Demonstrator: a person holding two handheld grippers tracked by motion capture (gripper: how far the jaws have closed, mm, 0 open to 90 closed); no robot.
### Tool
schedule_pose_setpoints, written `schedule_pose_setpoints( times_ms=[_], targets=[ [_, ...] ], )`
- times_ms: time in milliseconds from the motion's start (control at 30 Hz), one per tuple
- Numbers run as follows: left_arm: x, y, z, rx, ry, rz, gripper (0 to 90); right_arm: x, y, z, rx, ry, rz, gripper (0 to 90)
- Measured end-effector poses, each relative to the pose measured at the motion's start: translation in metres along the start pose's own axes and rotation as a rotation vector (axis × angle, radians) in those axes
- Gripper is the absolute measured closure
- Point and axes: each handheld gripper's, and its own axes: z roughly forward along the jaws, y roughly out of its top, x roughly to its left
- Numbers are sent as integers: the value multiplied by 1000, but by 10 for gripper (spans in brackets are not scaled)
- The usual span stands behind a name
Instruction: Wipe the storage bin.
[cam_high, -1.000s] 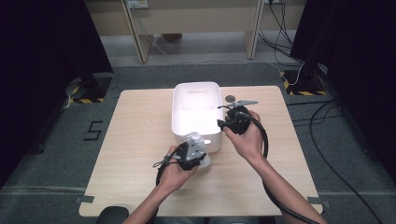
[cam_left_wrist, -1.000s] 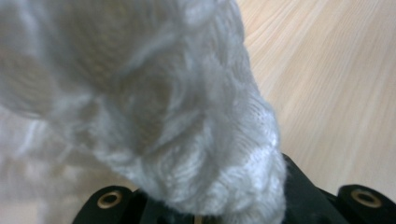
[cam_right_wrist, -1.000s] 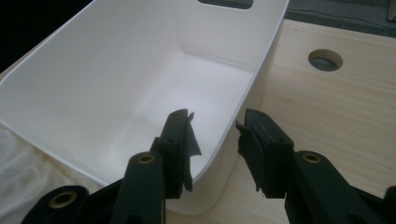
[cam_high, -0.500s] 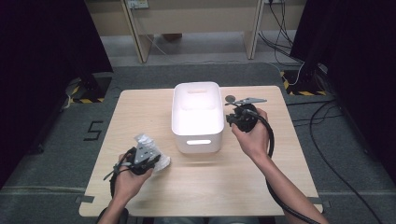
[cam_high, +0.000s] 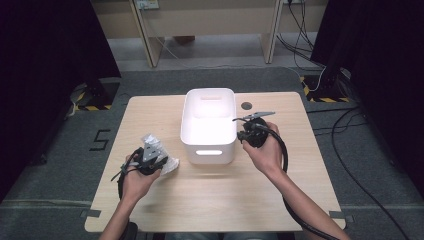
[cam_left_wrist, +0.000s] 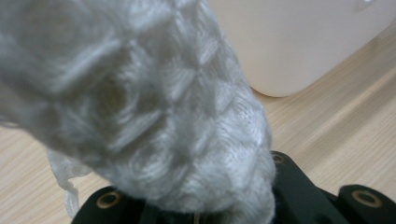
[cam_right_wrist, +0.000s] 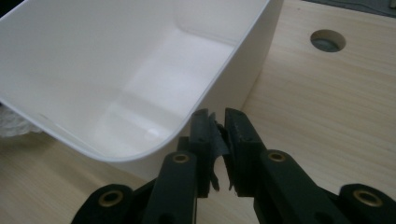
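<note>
Close up against the lens, a crumpled white knitted cloth with a diamond-stitch pattern (cam_left_wrist: 154, 116), bunched down between the black jaws of the left gripper (cam_left_wrist: 205, 212). Behind the cloth, upper right, the rounded corner of a white plastic bin (cam_left_wrist: 289, 42), standing on the pale wooden tabletop (cam_left_wrist: 336, 135)

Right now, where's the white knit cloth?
High view: the white knit cloth is at the table's left, held in the left gripper, just left of the white bin.
</note>
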Motion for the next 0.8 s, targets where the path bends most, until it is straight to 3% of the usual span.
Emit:
schedule_pose_setpoints(
  times_ms=[100,300,467,533,700,800],
  targets=[
    [3,-2,2,6,23,4,801,3,0,1,1,7,-4,810],
    [21,1,10,-45,60,-75,786,-4,1,0,-9,4,21,785],
    [35,9,28,-30,41,-125,773,-4,1,0,-17,6,24,773],
    [40,9,36,-20,24,-164,755,-4,1,0,-16,6,30,767],
    [51,5,55,23,14,-248,585,-5,2,0,-19,6,26,757],
    [55,3,58,33,32,-267,474,-4,1,0,-15,10,30,748]
  ],
)
